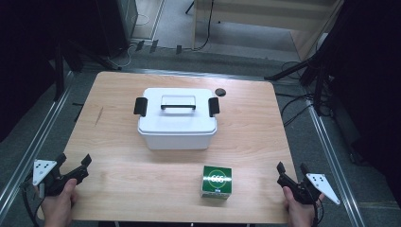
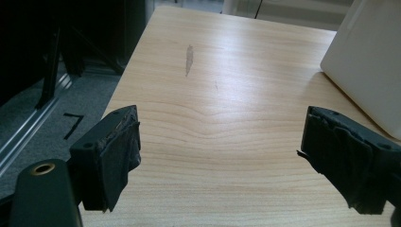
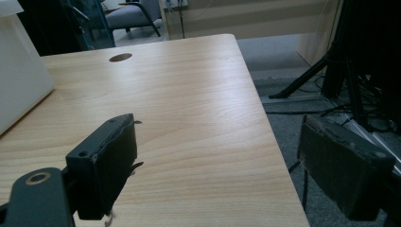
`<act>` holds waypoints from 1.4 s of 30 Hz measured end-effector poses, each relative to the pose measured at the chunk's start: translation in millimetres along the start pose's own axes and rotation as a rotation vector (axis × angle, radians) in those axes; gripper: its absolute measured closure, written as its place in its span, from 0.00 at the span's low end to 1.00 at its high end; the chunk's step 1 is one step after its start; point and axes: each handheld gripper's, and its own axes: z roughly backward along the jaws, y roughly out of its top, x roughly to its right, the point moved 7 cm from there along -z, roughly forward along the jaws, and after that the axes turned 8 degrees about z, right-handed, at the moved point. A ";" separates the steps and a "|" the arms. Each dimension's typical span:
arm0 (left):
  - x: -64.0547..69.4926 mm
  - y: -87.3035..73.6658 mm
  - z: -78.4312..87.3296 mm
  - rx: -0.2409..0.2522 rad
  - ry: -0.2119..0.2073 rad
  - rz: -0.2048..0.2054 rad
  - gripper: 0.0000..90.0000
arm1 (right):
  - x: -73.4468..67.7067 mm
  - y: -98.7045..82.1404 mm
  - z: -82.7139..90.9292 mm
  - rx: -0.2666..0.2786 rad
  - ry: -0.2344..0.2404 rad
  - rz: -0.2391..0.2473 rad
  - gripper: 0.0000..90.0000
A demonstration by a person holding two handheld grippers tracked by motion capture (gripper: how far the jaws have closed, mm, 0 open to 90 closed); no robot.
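Two hands enter from the near edge of the high view, each holding a gripper at a near corner of the wooden table [image 1: 127, 179]. Left gripper [image 1: 74, 162]: jaws wide apart, nothing between them; in the left gripper view [image 2: 217, 151] bare tabletop lies between the padded jaws. Right gripper [image 1: 292, 167]: jaws likewise wide apart and empty; in the right gripper view [image 3: 215, 156] its outer jaw hangs past the table edge, over grey floor.

Green carton [image 1: 217, 181], with a white ring and what may be digits on top (print too small to read): stands near the front edge, inward of the right gripper and well apart from it, touched by neither gripper.

White lidded storage box [image 1: 177, 118]: farther off, ahead of and between the two grippers, lid on, black latch at each end, black-trimmed handle lying flat on top. Its white wall shows at the far right in the left gripper view [image 2: 369, 61] and at the far left in the right gripper view [image 3: 19, 71].

Small dark round disc [image 1: 220, 91]: on the table just beyond the box's right latch.
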 end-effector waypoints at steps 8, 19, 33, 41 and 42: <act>-1.0 0.3 -3.0 -0.012 0.010 0.012 0.15 | -7.4 0.5 3.2 0.027 0.031 0.056 0.22; 2.0 -2.0 -4.2 -0.037 -0.034 0.015 0.16 | -24.9 9.2 4.0 -0.010 0.101 0.112 0.32; 5.6 -4.2 -6.0 -0.047 -0.039 0.000 0.16 | -43.7 38.8 -8.4 0.001 0.178 0.167 0.44; 6.8 -6.5 -8.6 -0.080 -0.038 -0.020 0.16 | -49.0 58.7 -16.2 0.023 0.214 0.178 0.55; 7.2 -7.0 -9.4 -0.088 -0.039 -0.023 0.16 | -49.9 61.4 -18.2 0.012 0.237 0.183 0.56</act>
